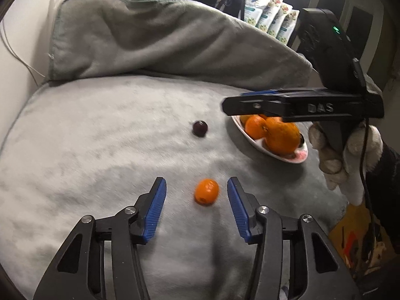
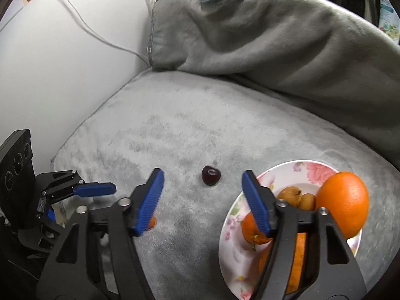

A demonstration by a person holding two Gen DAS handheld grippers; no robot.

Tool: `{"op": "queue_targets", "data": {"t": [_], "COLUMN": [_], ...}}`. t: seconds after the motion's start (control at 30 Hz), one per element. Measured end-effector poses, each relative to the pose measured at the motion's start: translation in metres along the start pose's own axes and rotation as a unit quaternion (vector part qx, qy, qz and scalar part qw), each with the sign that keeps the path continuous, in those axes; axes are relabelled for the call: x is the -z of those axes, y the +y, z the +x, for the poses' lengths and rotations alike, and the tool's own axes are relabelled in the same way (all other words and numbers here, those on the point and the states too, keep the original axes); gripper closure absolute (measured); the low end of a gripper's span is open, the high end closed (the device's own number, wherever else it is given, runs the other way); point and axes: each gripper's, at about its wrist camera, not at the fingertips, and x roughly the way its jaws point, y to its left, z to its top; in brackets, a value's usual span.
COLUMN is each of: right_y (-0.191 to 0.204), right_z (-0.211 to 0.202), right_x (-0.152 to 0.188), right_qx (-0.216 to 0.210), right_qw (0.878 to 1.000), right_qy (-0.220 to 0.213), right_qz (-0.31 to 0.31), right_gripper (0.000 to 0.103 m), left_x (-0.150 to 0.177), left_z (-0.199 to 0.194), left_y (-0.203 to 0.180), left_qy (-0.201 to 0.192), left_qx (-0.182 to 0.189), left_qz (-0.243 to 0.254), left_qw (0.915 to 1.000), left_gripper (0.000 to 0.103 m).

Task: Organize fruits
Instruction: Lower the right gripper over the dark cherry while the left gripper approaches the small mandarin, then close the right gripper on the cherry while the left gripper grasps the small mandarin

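A small orange (image 1: 206,191) lies on the grey blanket between the blue fingers of my left gripper (image 1: 196,182), which is open and touches nothing. In the right wrist view only its edge (image 2: 152,222) shows behind a finger. A dark cherry (image 2: 211,175) sits just beyond the tips of my right gripper (image 2: 202,173), also open and apart from it. The cherry (image 1: 200,128) lies left of a floral plate (image 2: 315,168) holding a big orange (image 2: 342,202) and several smaller fruits. The right gripper's fingertips (image 1: 226,105) hover over the plate's rim (image 1: 240,126).
A raised grey blanket fold (image 1: 162,37) closes off the back of the seat. Cables (image 2: 100,35) run down the white wall on the left. A gloved hand (image 1: 332,160) holds the right gripper. Packets (image 1: 272,15) and a tripod stand behind.
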Motion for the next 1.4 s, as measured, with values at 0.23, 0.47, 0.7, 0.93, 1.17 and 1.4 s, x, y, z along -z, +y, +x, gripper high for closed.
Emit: {"op": "queue_targets", "data": {"t": [0.23, 0.47, 0.7, 0.93, 1.17, 1.4], "right_y": [0.009, 0.013, 0.01, 0.015, 0.016, 0.014], "right_z": [0.02, 0.041, 0.059, 0.071, 0.084, 0.085], "right_x": [-0.001, -0.006, -0.015, -0.018, -0.016, -0.018], "right_qx": [0.006, 0.027, 0.039, 0.046, 0.058, 0.054], "right_qw": [0.999, 0.996, 0.993, 0.988, 0.984, 0.986], "right_qy": [0.038, 0.066, 0.088, 0.111, 0.133, 0.126], "right_qz": [-0.037, -0.062, -0.074, -0.093, -0.102, -0.092], "right_gripper": [0.052, 0.056, 0.061, 0.064, 0.07, 0.078], "left_x": [0.004, 0.0, 0.0, 0.003, -0.001, -0.004], "left_z": [0.009, 0.019, 0.025, 0.031, 0.039, 0.042], "left_y": [-0.009, -0.01, -0.009, -0.007, -0.009, -0.01], "left_qy": [0.012, 0.019, 0.027, 0.036, 0.043, 0.042], "left_qx": [0.013, 0.017, 0.017, 0.015, 0.011, 0.011], "left_qz": [0.01, 0.013, 0.015, 0.013, 0.013, 0.009], "left_qw": [0.9998, 0.9996, 0.9994, 0.9992, 0.9989, 0.999], "left_gripper": [0.061, 0.065, 0.067, 0.068, 0.073, 0.08]}}
